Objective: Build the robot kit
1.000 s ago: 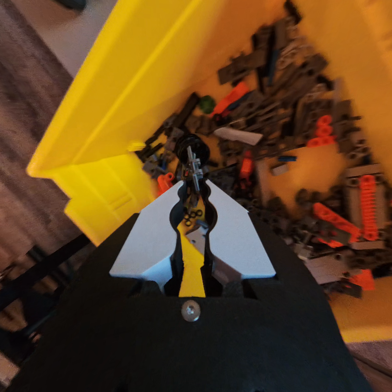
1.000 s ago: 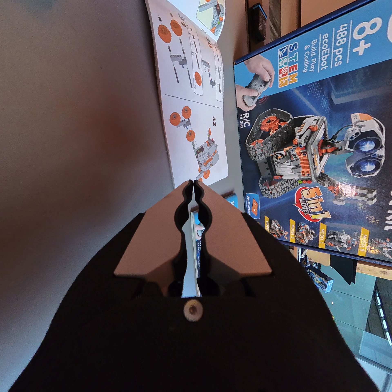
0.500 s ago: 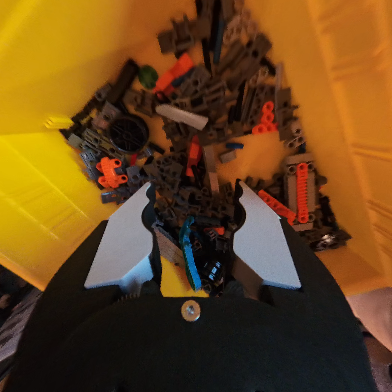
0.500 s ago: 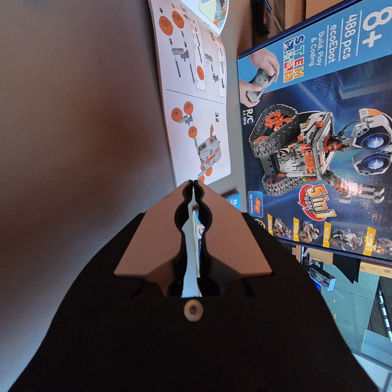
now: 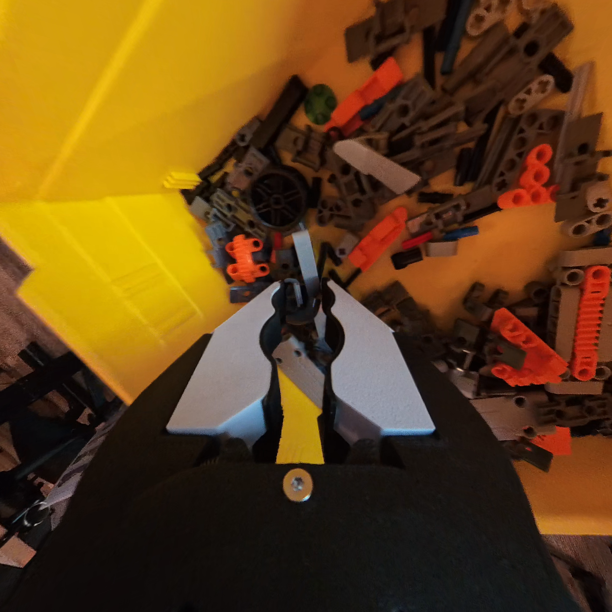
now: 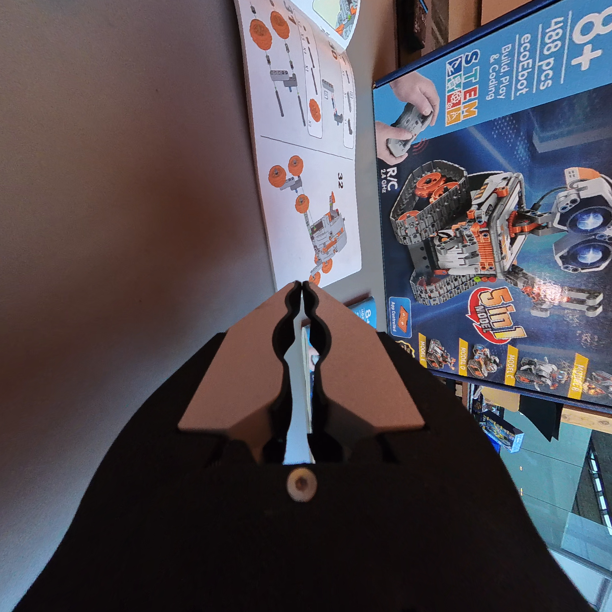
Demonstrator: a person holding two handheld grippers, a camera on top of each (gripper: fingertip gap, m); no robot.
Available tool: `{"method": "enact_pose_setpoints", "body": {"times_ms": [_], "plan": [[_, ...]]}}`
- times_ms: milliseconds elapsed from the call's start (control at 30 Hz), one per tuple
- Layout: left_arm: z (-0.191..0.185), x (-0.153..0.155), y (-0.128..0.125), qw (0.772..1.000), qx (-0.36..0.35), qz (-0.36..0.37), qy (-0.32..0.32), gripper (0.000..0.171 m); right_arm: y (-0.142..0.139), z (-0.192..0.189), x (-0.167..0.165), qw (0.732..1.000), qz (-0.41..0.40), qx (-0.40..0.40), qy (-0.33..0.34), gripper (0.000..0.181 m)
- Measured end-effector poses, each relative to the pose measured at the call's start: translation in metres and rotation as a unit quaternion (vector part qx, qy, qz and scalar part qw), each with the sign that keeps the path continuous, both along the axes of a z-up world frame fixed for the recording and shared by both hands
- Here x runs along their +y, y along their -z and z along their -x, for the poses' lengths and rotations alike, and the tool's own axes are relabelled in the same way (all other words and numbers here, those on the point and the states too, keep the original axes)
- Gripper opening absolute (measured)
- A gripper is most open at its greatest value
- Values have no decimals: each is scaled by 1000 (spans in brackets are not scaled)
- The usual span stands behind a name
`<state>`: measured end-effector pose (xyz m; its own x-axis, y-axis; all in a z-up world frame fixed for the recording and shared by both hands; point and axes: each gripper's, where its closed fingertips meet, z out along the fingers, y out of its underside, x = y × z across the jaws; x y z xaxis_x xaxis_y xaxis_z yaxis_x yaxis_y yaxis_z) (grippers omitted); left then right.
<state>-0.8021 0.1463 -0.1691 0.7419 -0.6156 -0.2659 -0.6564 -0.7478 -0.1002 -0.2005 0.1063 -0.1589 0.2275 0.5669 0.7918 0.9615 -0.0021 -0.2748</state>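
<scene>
My left gripper point(image 5: 303, 284) is inside a yellow bin point(image 5: 99, 99), just above its floor. It is shut on a light grey building piece point(image 5: 304, 258) that sticks out past the fingertips. Just beyond it lie a black spoked wheel point(image 5: 278, 202) and a small orange connector point(image 5: 246, 258), at the edge of a pile of grey, black and orange building parts point(image 5: 430, 149). My right gripper point(image 6: 302, 285) is shut and empty above a grey table point(image 6: 116, 198), with its tips at the near corner of an open instruction booklet point(image 6: 308, 165).
A blue toy robot kit box point(image 6: 496, 215) lies right of the booklet. The bin's walls rise to the left and behind the pile. Dark frame parts and floor show outside the bin at lower left point(image 5: 39, 414). Across from one pair of fingers to the other is roughly 60 centimeters.
The left gripper was shut on a small grey axle piece, then opened over the pile, and is now shut on a light grey piece. The right gripper has barely moved.
</scene>
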Motion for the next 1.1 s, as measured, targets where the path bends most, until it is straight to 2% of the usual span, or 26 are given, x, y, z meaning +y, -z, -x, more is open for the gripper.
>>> {"method": "enact_pose_setpoints", "body": {"times_ms": [167,267,467,600,667,867,933,1100], "plan": [[14,28,-22,997,19,-72,-7,19,3,0,0,1000,5,-2,1,0],[11,36,-29,996,0,-94,-14,20,4,-1,0,1000,8,-2,3,0],[-29,17,-16,994,-110,-24,-2,40,7,-2,0,1000,14,-1,4,0],[-57,15,-13,988,-156,-11,15,56,9,-1,0,1000,19,-3,2,0],[-67,21,-10,989,-147,-13,20,70,10,-1,0,1000,20,-2,2,0],[-90,30,1,990,-137,8,16,87,7,-1,-1,1000,17,-1,3,0],[-87,35,5,993,-118,4,14,86,7,-1,-1,1000,18,2,2,0],[-86,34,14,992,-123,27,3,80,10,-1,-1,1000,25,1,1,0]]}}
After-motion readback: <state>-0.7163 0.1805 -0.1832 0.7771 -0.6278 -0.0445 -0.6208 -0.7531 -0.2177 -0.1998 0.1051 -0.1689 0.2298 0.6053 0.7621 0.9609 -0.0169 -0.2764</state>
